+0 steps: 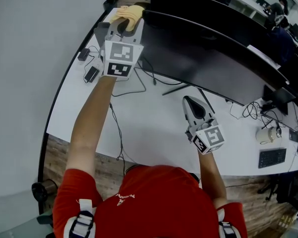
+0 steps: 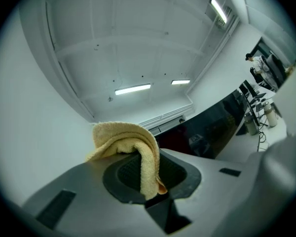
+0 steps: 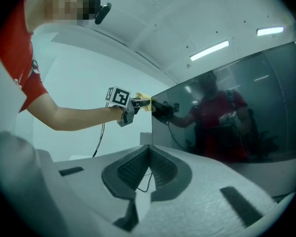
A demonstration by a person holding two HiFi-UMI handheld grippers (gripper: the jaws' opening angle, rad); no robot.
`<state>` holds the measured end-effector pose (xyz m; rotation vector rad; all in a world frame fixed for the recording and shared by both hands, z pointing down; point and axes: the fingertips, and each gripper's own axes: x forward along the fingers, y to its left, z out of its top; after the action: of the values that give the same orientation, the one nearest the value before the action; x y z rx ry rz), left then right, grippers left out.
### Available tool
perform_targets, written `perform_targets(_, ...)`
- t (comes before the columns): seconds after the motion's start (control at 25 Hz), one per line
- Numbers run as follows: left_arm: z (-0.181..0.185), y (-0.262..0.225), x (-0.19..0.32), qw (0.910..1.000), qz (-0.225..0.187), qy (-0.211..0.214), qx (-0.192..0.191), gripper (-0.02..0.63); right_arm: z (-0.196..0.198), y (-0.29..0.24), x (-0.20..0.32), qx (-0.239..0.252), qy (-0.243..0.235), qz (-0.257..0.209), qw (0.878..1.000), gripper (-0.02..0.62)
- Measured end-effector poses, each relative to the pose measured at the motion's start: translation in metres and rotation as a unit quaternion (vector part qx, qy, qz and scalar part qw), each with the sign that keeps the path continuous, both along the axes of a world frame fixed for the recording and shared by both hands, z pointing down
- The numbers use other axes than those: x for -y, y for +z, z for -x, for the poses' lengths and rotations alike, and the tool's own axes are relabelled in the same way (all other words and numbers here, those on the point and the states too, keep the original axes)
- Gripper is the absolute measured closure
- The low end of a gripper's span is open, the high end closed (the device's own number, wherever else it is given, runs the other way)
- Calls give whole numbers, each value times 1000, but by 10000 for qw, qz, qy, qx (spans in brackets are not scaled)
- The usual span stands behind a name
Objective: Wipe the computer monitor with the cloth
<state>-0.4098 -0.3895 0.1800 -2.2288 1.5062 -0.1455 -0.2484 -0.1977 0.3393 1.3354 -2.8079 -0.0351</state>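
Two claws in view | left claw (image 1: 124, 28) grips yellow cloth (image 1: 131, 12) at far left top corner of monitor (image 1: 203, 58) | right claw (image 1: 190, 103) closed, empty, over worktop (image 1: 149, 133)

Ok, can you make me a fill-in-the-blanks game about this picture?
The left tongs pinch a soft, ___ terry cloth.
The cloth is at the top ___ corner of the wide black computer monitor.
The right tongs are shut, holding ___.
The monitor stands on a ___ desk.
Missing: yellow, left, nothing, white.
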Motion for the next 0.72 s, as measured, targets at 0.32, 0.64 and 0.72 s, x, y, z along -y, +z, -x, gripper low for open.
perform_targets(0.32, -1, 56, 1, 9993, 369, -48, 12, 551, -7, 19, -11, -90, 80, 218, 9997, 591)
perform_targets(0.64, 2, 121, 0, 9975, 695, -88, -80, 551, -13, 39, -19, -161, 154, 421, 9989, 591)
perform_targets(0.72, 2, 140, -1, 9967, 803, -85, -105, 551, -13, 41, -19, -178, 158, 455, 9987, 591)
